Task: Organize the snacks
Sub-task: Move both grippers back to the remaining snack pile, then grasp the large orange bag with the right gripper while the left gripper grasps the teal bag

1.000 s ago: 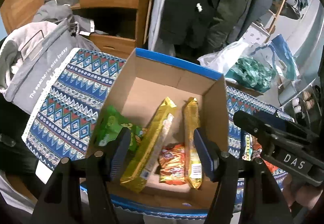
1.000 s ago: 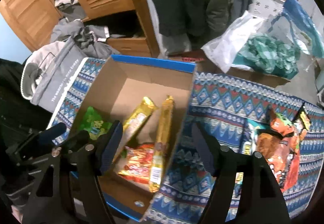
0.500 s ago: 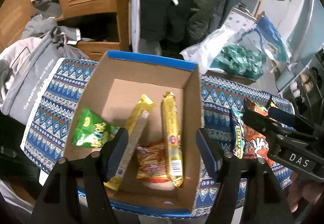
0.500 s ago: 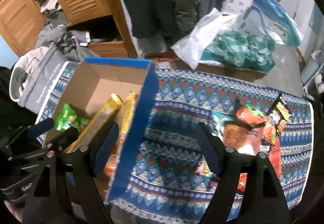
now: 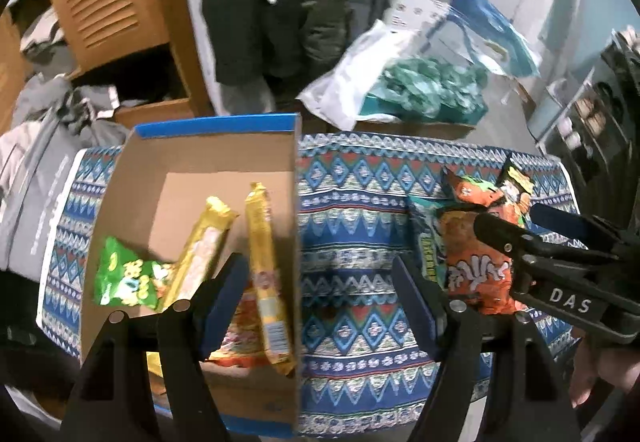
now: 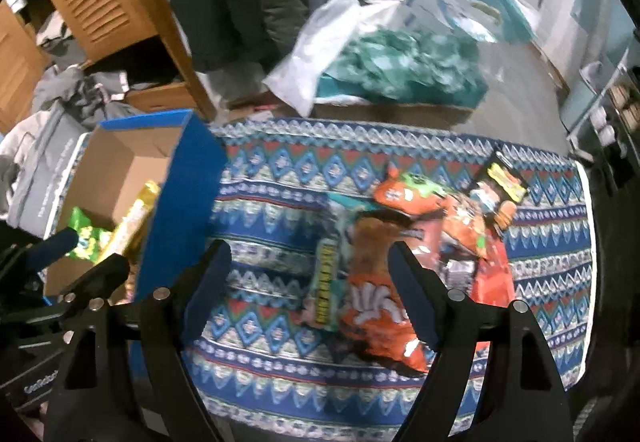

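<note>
Opening with nothing between its jaws, the left gripper (image 5: 320, 302) hides part of the boxed snacks (image 5: 266, 270); right gripper (image 6: 308, 290) spread, empty.

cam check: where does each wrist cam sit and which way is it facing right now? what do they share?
Left wrist: on the left gripper, angled down at the cardboard box edge; its own empty, opening jaws show, plus the right gripper.
Right wrist: on the right gripper, angled down at the snack pile on the patterned cloth; empty jaws, left gripper at left.
Shared: box, cloth, snack pile.
</note>
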A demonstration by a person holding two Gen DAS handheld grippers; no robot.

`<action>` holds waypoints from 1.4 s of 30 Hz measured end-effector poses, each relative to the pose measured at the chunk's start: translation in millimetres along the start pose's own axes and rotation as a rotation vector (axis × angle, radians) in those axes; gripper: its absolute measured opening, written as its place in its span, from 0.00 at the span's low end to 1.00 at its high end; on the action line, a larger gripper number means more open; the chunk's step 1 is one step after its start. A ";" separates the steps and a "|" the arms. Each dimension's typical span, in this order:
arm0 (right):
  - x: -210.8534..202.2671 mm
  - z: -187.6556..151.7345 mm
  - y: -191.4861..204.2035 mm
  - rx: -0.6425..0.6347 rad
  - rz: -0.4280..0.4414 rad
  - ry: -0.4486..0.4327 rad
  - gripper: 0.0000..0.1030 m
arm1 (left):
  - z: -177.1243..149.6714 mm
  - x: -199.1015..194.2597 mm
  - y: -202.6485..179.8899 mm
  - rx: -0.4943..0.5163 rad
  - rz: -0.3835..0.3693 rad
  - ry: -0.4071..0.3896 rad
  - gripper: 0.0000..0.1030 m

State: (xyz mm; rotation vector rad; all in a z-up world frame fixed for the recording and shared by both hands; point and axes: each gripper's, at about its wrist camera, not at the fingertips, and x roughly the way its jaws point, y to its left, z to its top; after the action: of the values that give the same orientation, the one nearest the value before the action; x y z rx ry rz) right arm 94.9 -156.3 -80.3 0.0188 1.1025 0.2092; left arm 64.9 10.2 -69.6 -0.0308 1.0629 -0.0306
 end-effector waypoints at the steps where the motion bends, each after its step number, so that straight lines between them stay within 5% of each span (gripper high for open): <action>1: 1.3 -0.6 -4.1 0.003 -0.006 0.004 0.78 | 0.0 0.9 -3.1 0.005 -0.002 0.002 0.73; 14: 50.3 -22.7 -55.3 0.044 -0.099 0.113 0.78 | -1.2 48.1 -38.1 0.014 -0.037 0.096 0.73; 39: 112.0 -40.6 -65.4 0.069 -0.027 0.207 0.78 | -19.5 105.4 -50.8 0.004 -0.051 0.233 0.73; 42: 113.3 -43.2 -65.6 0.061 0.001 0.207 0.63 | -19.4 105.6 -51.1 0.002 -0.046 0.235 0.73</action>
State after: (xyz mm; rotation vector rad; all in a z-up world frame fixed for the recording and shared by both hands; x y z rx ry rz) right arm 116.2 -204.4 -207.7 0.0532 1.3146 0.1812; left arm 98.8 -45.3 -169.2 -0.0513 1.2965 -0.0782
